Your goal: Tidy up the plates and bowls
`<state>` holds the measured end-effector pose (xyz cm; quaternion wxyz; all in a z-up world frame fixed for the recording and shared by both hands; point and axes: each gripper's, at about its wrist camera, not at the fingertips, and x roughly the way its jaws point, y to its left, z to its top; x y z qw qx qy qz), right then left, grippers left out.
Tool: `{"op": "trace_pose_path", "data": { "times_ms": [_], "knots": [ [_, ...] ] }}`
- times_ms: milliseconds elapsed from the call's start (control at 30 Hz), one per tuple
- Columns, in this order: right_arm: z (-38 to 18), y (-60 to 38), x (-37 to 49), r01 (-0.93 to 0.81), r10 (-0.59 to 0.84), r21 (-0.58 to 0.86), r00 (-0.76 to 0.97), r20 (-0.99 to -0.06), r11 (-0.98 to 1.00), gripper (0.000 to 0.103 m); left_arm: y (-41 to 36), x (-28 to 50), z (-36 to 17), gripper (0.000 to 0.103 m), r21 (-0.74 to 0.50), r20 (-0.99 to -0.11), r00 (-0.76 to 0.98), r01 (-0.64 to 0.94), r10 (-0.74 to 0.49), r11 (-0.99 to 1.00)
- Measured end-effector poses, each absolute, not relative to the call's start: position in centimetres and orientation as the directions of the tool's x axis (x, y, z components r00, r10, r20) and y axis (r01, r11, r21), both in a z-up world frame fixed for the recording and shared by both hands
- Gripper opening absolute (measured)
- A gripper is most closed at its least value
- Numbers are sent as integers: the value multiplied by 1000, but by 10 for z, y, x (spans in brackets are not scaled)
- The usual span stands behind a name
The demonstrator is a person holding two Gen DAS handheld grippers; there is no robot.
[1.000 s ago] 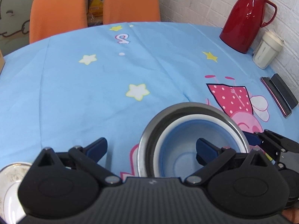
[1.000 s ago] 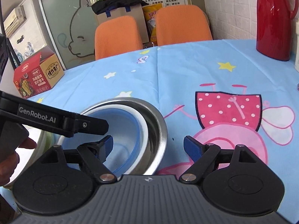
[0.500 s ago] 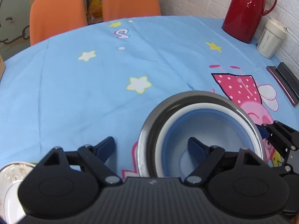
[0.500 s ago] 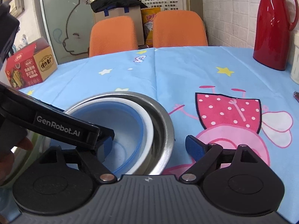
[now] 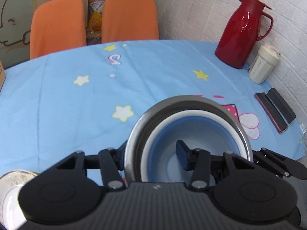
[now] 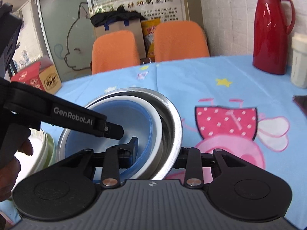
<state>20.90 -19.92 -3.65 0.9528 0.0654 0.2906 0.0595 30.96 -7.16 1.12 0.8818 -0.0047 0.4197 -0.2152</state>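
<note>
A steel bowl (image 5: 170,103) holds a white bowl (image 5: 193,113) with a blue bowl (image 5: 191,132) nested inside it. My left gripper (image 5: 151,153) is shut on the stack's near left rim, one finger inside the blue bowl, one outside the steel wall. My right gripper (image 6: 155,153) is shut on the opposite rim of the steel bowl (image 6: 172,118) in the same way. The stack looks raised and tilted above the blue tablecloth (image 5: 76,105). The left gripper's body (image 6: 73,115) crosses the right wrist view.
A red thermos (image 5: 241,32) and a cream cup (image 5: 262,67) stand at the far right by the wall, with a dark flat case (image 5: 274,111) nearer. A white dish (image 5: 11,187) sits at my lower left. Two orange chairs (image 5: 130,17) stand behind the table.
Both grippers have closed from open onto the stack's rims. The bowl stack has risen and tilted, and both views have lifted with it.
</note>
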Motion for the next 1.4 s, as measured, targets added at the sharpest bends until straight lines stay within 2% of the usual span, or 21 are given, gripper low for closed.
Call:
{"op": "trace_pose_path", "data": {
  "times_ms": [233, 500, 600, 833, 1100, 1400],
  "knots": [
    [10, -188, 201, -120, 162, 119, 873, -460, 986, 65, -42, 293, 58, 48, -189, -676, 631, 349, -380, 918],
    [25, -132, 203, -283, 312, 133, 856, -413, 950, 68, 37, 261, 73, 47, -125, -665, 710, 200, -232, 972],
    [21, -105, 203, -348, 378, 150, 822, -426, 925, 74, 67, 252, 67, 46, -125, -676, 713, 137, -186, 983],
    [7, -57, 201, -437, 455, 156, 751, -479, 886, 75, 117, 235, 33, 44, -168, -716, 681, 46, -154, 985],
    [-19, -32, 197, -451, 447, 145, 687, -574, 880, 75, 134, 233, -4, 42, -209, -759, 629, 11, -169, 978],
    [-35, -25, 206, -449, 441, 149, 665, -603, 881, 75, 139, 244, -16, 40, -220, -764, 621, 7, -176, 976]
  ]
}}
